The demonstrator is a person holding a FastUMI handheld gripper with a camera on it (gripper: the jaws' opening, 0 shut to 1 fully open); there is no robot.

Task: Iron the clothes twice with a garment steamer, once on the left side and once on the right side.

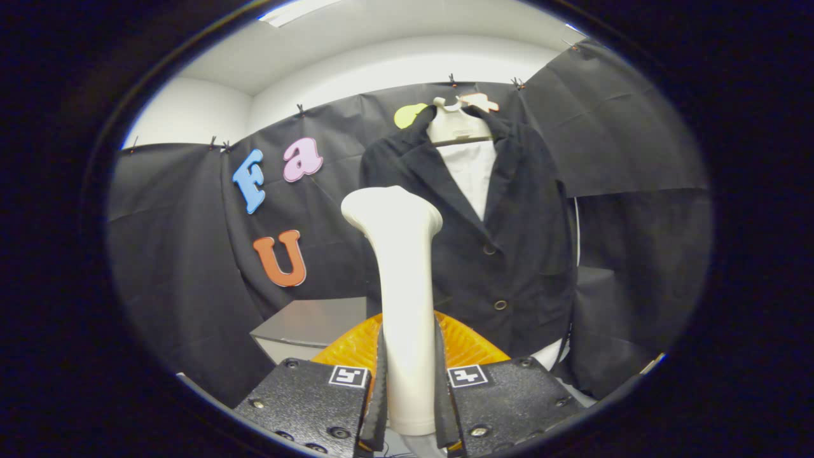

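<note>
Black cloth booth wall point(178, 254) under a white ceiling point(394, 38); grey table point(311, 321) low behind. Tool point(410, 381) clamped on the cream garment steamer point(404, 280), both fingers pressing its upright handle, flared head on top. Just beyond, black jacket point(509, 242) hanging on a pale hanger point(455, 124), white shirt point(474, 168) inside, buttons fastened. Orange ribbed piece point(467, 343) behind the fingers.

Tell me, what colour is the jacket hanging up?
The jacket is black, with a white shirt inside. The gripper view shows it, beyond the steamer the gripper grips.

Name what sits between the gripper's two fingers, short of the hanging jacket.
In the gripper view, the garment steamer stands upright between the fingers of the gripper, both pressing its handle; the black jacket hangs beyond.
</note>
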